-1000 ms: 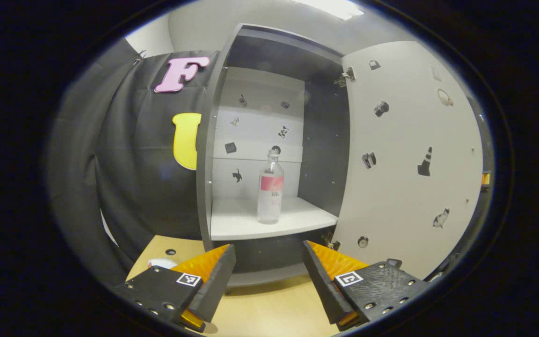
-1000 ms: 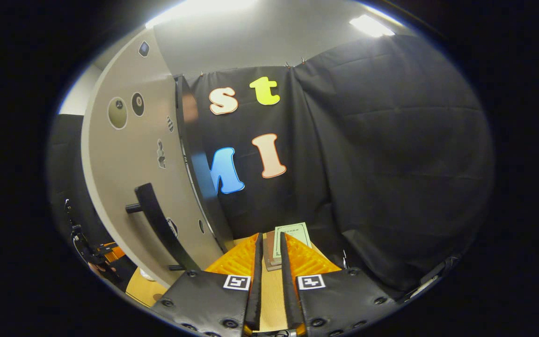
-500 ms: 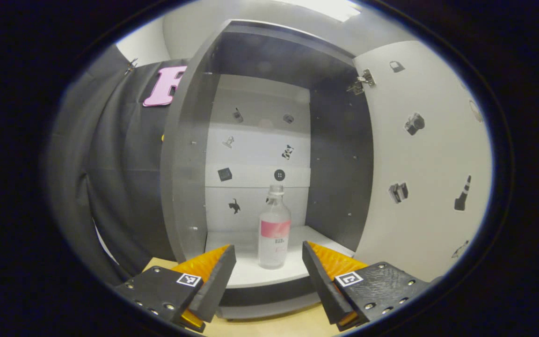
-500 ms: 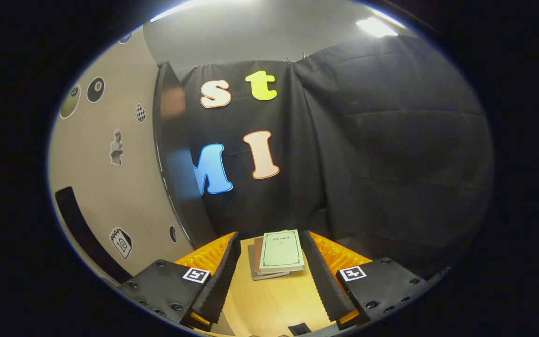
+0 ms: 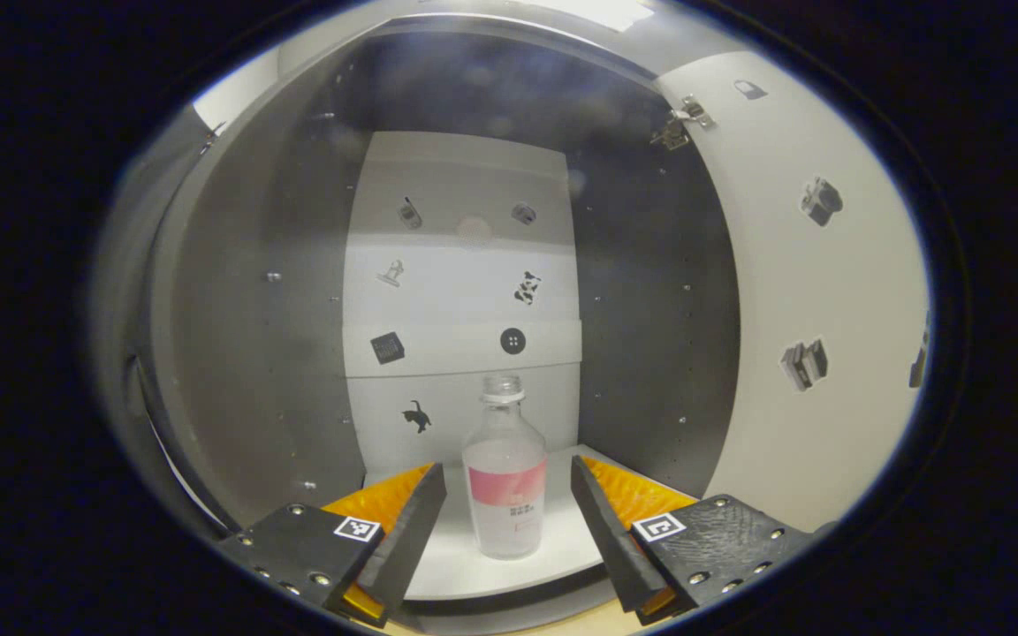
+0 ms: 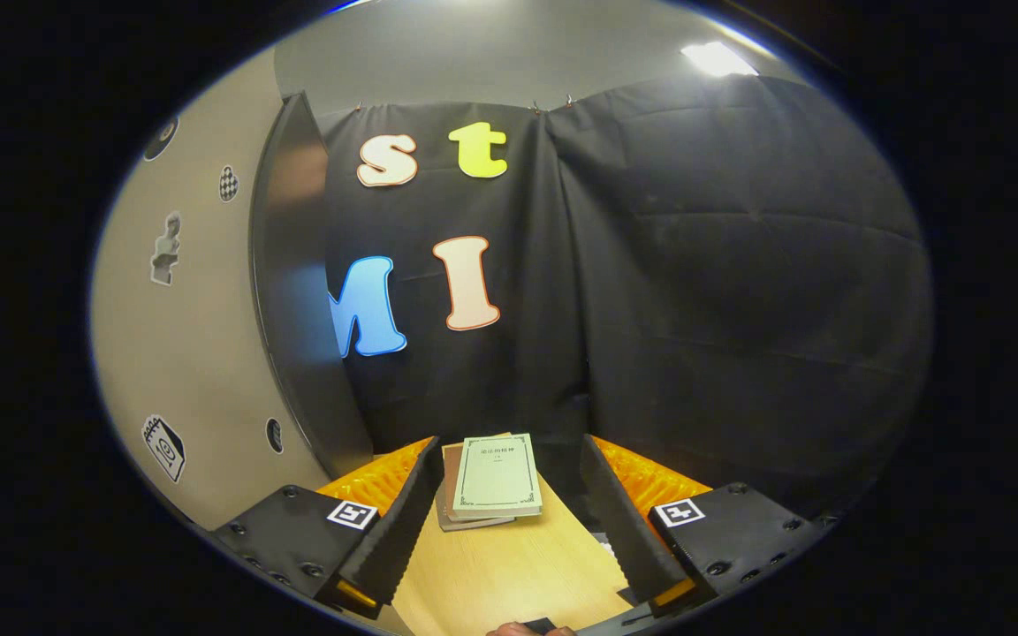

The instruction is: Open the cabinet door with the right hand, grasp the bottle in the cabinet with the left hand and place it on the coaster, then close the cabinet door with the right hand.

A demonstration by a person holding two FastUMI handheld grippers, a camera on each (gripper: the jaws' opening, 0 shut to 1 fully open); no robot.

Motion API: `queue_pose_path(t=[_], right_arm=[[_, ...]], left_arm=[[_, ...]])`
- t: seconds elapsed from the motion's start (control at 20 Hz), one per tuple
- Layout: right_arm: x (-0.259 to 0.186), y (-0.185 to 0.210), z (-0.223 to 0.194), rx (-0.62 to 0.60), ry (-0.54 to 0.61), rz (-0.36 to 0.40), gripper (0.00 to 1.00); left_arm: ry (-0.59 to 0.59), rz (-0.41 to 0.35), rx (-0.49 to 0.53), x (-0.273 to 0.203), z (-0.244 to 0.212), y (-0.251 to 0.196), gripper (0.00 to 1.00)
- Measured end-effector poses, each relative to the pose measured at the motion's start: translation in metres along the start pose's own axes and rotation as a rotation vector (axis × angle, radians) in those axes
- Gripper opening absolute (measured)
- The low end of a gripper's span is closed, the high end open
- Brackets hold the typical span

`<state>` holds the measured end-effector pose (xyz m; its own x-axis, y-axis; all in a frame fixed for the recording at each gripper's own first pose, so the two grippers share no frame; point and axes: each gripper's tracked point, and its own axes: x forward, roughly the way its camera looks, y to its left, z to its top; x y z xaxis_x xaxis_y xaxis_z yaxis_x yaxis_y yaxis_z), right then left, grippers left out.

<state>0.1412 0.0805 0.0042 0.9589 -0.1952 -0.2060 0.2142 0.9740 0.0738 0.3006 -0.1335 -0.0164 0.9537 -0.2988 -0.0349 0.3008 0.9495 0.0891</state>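
The left tool [image 5: 507, 521] has been brought into the cabinet [image 5: 650, 291], spread wide either side of the bottle [image 5: 505, 481], untouched on its shelf; the right tool [image 6: 502, 517], now wide, is withdrawn

Small stack of books [image 6: 487, 481] lying on the wooden tabletop [image 6: 518, 574], pale green one sitting on top of a brownish one. Black cloth wall [image 6: 721, 291] hanging just behind the stack, folds running down to table level. Ceiling light [image 6: 717, 57] glowing above.
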Motion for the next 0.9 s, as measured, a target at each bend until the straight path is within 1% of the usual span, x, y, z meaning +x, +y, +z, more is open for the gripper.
queue_pose_path(t=[0.2, 0.3, 0.35, 0.45, 0.55, 0.65, 0.75, 0.85, 0.9], right_arm=[[0.004, -0.005, 0.002, 0.027, -0.004, -0.042, 0.98], [0.004, -0.007, 0.001, 0.031, 0.000, -0.058, 0.98], [0.005, -0.008, 0.002, 0.033, 0.003, -0.063, 0.98], [0.006, -0.008, 0.001, 0.037, 0.005, -0.068, 0.98], [0.007, -0.008, 0.002, 0.040, 0.005, -0.069, 0.98], [0.008, -0.008, 0.001, 0.038, 0.009, -0.069, 0.98], [0.007, -0.009, 0.000, 0.035, 0.013, -0.072, 0.98], [0.008, -0.008, -0.001, 0.038, 0.016, -0.066, 0.98], [0.008, -0.007, -0.001, 0.039, 0.018, -0.065, 0.92]], left_arm=[[0.002, -0.001, 0.039, 0.025, -0.006, 0.001, 0.88], [0.007, -0.001, 0.039, 0.037, -0.010, 0.003, 0.87], [0.006, -0.001, 0.035, 0.042, -0.011, 0.003, 0.88], [0.003, -0.004, 0.020, 0.047, -0.012, 0.004, 0.89], [0.007, -0.015, 0.015, 0.051, -0.015, 0.003, 0.87], [0.012, -0.027, 0.011, 0.056, -0.018, 0.000, 0.88], [0.013, -0.021, 0.008, 0.057, -0.019, 0.002, 0.89], [0.012, -0.016, -0.003, 0.059, -0.021, 0.004, 0.88], [0.007, -0.010, -0.009, 0.057, -0.019, 0.005, 0.80]])
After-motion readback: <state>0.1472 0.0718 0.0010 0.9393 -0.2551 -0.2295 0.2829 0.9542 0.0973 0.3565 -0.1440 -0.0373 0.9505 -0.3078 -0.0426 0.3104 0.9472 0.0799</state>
